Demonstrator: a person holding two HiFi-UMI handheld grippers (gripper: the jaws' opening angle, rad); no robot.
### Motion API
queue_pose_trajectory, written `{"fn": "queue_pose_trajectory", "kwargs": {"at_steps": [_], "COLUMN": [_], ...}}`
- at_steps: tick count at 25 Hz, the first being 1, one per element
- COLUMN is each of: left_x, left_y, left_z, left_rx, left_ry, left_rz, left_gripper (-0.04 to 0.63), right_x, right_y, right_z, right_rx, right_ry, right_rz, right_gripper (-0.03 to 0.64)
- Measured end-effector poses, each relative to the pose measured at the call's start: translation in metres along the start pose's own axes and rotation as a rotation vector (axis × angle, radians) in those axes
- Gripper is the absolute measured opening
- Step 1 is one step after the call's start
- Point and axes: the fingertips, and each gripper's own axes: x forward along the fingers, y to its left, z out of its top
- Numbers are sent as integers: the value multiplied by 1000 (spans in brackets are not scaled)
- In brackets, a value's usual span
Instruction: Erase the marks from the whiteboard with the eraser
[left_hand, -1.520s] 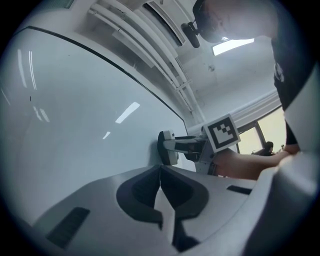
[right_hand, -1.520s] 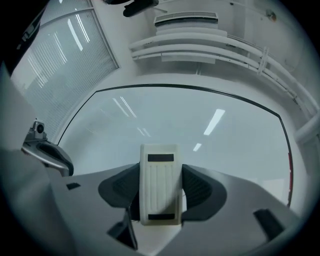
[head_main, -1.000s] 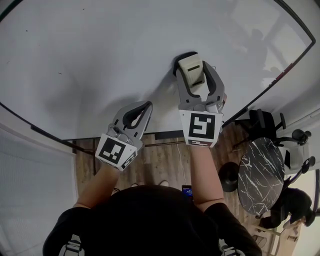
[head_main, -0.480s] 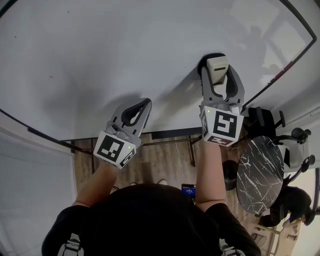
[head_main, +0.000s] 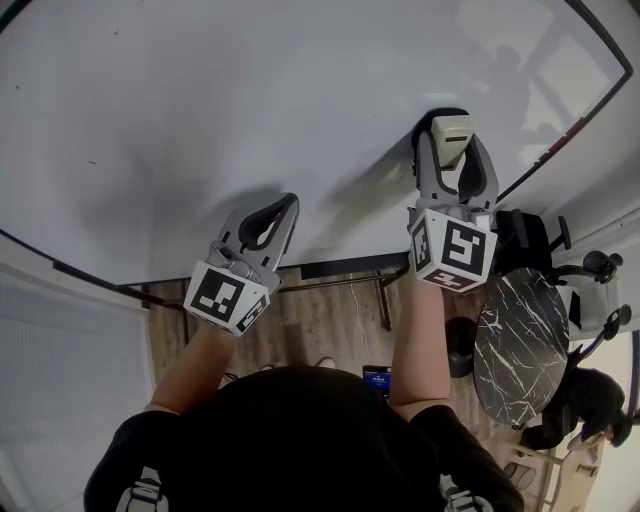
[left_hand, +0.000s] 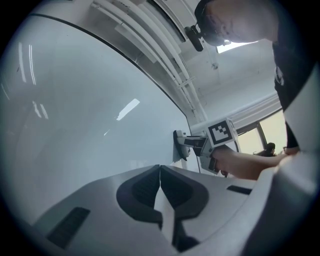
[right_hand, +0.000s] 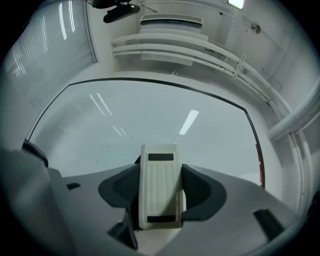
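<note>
A large whiteboard (head_main: 250, 110) fills the upper part of the head view, its surface white with only a few tiny dark specks. My right gripper (head_main: 450, 150) is shut on a cream eraser (head_main: 450, 138), which is pressed against the board near its lower right corner. In the right gripper view the eraser (right_hand: 160, 185) sits upright between the jaws with the whiteboard (right_hand: 150, 120) behind it. My left gripper (head_main: 282, 212) is shut and holds nothing, close to the board's lower edge. In the left gripper view, beyond the left gripper (left_hand: 160, 172), I see the eraser (left_hand: 179, 146) on the whiteboard (left_hand: 75, 115).
The board's dark frame (head_main: 560, 125) runs diagonally at the right. Below it stand a round marble-top table (head_main: 520, 345) and black office chairs (head_main: 590, 280) on a wooden floor (head_main: 310, 320). A phone (head_main: 375, 380) lies on the floor. Window blinds (right_hand: 45, 55) hang left of the board.
My right gripper has slid the eraser to the right along the board, toward the frame. The left gripper has drifted slightly left and stayed shut.
</note>
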Motion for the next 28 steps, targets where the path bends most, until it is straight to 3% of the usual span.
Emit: {"fn": "queue_pose_trajectory", "kwargs": {"at_steps": [13,24,28], "left_x": [-6,-29,-39], "left_y": [6,12,16], "left_z": [12,27,27], "left_rx": [9,20,13], "left_ry": [-14,-36,-36], "left_rz": [7,37,52], "left_gripper": [5,5,5], "right_x": [-11,-20,-10], "right_y": [6,122,147], "right_z": [10,58,54], "right_rx": [31,-76,-134], "right_ry": [-1,-86,-56], "right_rz": [31,219,222], "right_gripper": [250,252,252]}}
